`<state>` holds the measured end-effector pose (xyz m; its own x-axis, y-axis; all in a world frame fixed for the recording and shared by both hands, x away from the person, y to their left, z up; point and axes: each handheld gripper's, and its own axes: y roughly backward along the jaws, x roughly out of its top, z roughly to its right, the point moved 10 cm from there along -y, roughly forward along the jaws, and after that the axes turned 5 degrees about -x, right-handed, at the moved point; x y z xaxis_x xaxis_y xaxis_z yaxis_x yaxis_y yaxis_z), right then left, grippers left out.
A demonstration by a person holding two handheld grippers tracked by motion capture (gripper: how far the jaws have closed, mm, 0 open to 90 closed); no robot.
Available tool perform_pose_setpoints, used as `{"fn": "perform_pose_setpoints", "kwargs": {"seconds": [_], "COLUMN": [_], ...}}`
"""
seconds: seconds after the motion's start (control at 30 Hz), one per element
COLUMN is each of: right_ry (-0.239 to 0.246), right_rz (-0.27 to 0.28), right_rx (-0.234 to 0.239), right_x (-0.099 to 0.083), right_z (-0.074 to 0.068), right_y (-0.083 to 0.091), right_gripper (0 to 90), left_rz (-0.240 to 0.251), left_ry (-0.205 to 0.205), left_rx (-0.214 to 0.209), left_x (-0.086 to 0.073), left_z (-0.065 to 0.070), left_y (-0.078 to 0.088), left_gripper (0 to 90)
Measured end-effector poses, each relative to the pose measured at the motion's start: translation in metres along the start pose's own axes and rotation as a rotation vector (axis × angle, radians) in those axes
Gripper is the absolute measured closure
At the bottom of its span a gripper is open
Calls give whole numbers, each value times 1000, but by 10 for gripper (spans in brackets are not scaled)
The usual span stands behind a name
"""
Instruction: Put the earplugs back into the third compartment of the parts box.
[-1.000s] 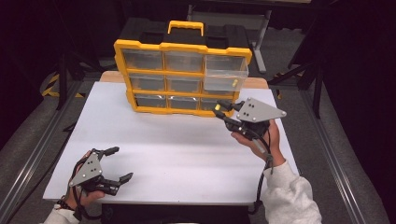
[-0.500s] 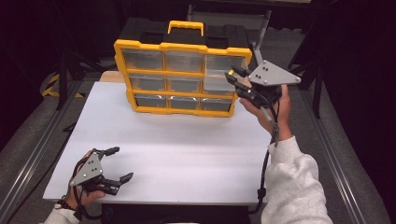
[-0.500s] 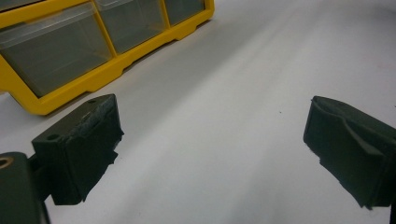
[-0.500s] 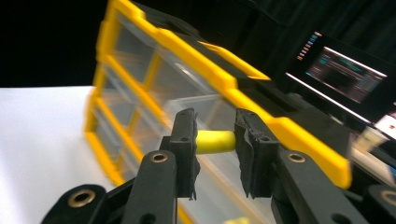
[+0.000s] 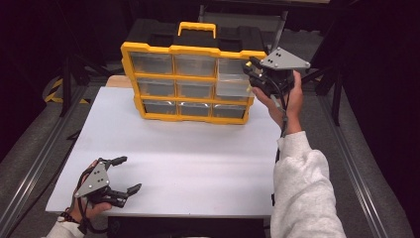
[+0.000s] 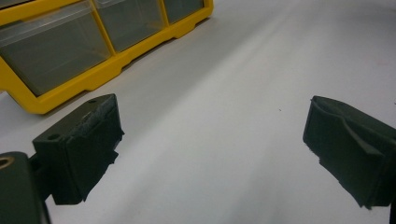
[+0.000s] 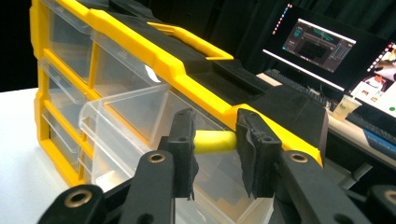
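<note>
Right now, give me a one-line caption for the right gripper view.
Right gripper clamps a small yellow piece above the pulled-out clear drawer of the yellow organizer.

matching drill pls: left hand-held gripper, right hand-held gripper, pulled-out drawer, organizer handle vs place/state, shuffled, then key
Things
1. left hand-held gripper
2. right hand-held gripper
3. pulled-out drawer
4. organizer handle

Place or state
A. clear plastic, sticking out of the top row at the right end
B. yellow, on top of the box
C. jaws apart, low over the white table near its front edge
D. shut on a small yellow piece, held up at the open drawer

Pairs: 1-C, 2-D, 3-A, 4-B
</note>
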<state>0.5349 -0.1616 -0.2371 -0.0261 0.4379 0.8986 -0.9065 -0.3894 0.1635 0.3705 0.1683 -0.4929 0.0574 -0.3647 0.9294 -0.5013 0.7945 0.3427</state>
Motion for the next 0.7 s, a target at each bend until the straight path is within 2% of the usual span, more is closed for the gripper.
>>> {"fn": "perform_pose_setpoints", "kwargs": {"seconds": [0.4,0.53,0.63,0.7], "right_ry": [-17,-27,-31,-51], "right_rz": [-9,0,25,66], "right_rx": [-15,-16,-20,-8], "right_x": [-1,0,3,7], "right_z": [0,-2,-3,-5], "right_y": [-5,-2,5,16], "right_gripper": [613,550,501,453], "left_rz": [-3,-3,-1,-3], "left_ry": [-3,-5,-3,-3], "left_rx": [-2,-3,-3,-3], "left_x": [0,0,0,0], "left_z": [1,1,0,0], "left_y": [0,0,0,0], "left_gripper": [54,54,54,54]}}
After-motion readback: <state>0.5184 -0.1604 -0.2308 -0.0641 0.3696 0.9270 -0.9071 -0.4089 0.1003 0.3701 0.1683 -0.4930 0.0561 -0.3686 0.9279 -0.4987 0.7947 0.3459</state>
